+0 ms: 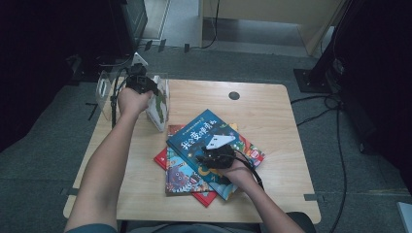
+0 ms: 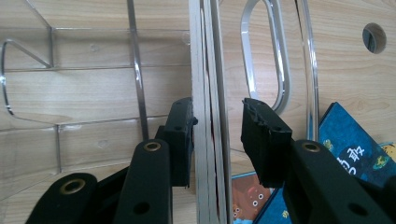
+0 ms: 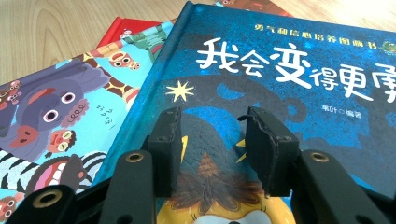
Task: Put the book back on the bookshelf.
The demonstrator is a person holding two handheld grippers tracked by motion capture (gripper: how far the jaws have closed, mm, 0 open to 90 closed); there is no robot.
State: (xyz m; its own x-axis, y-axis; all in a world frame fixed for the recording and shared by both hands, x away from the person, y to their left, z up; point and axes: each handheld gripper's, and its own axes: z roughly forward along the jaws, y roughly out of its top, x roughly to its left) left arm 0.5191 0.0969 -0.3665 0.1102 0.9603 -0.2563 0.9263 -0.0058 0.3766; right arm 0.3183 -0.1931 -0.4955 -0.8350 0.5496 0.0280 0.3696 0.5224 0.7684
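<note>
At far left your left claw (image 2: pixel 217 140) straddles thin books (image 2: pixel 208 112) upright in the clear acrylic rack (image 1: pixel 104 90), jaws apart, one pad touching. Right, your right claw (image 3: pixel 212 149) hovers half open over the blue picture book (image 3: pixel 289 93): stiff, glossy, likely slippery; take its edge.

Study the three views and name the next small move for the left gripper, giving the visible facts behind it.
Probably draw the left gripper back off the upright book. Its jaws stand open on either side of the book's edge, one pad touching and the other apart, and the book already stands inside the clear rack. The right gripper rests open over the blue book, seemingly the next one to file.
</note>
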